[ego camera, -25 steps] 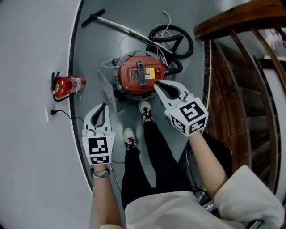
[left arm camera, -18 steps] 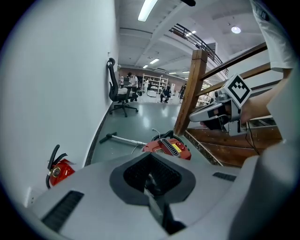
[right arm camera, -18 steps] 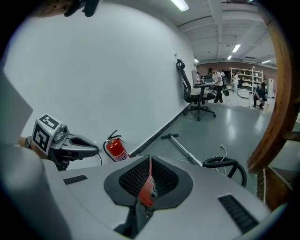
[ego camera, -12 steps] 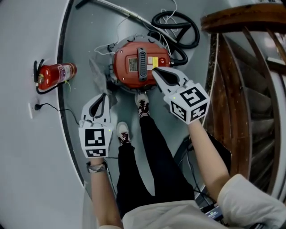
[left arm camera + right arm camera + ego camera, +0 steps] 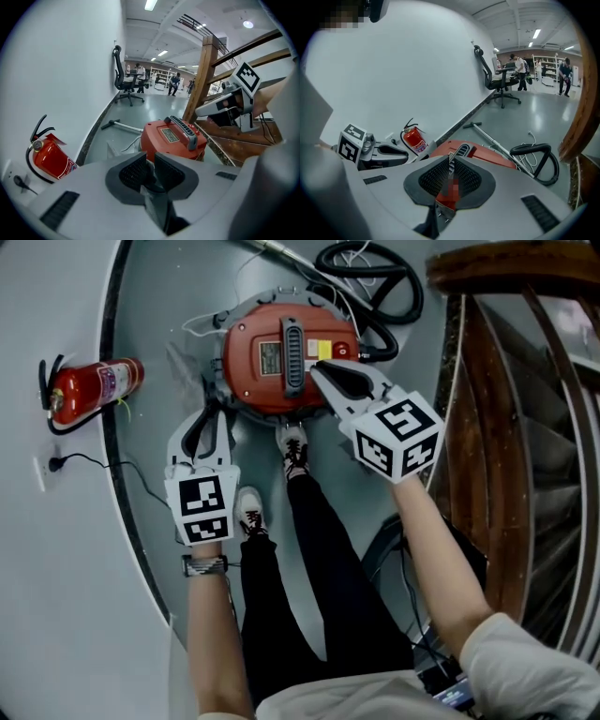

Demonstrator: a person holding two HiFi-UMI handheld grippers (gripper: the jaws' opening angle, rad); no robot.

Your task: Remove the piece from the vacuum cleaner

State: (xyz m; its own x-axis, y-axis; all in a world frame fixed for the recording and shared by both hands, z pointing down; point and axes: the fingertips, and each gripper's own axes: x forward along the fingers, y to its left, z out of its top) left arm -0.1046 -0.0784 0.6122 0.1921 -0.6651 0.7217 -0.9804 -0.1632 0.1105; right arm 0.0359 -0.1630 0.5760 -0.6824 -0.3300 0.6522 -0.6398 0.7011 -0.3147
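A round red vacuum cleaner with a grey carry handle stands on the grey floor just ahead of the person's feet. My right gripper is shut and empty, with its tips over the lid's right side beside the handle. My left gripper hangs by the cleaner's left edge. Its jaws have just been opening and stand slightly apart with nothing between them. In the left gripper view the vacuum cleaner lies beyond my left gripper. In the right gripper view my right gripper covers part of the red lid.
A red fire extinguisher lies by the curved wall at the left, near a socket and cable. A black hose and a metal wand lie behind the cleaner. Wooden stair railings stand at the right. The person's shoes are close to the cleaner.
Both grippers have come down toward the vacuum cleaner, which now sits nearer and larger in view. The left jaws have parted a little. The right jaws stay together.
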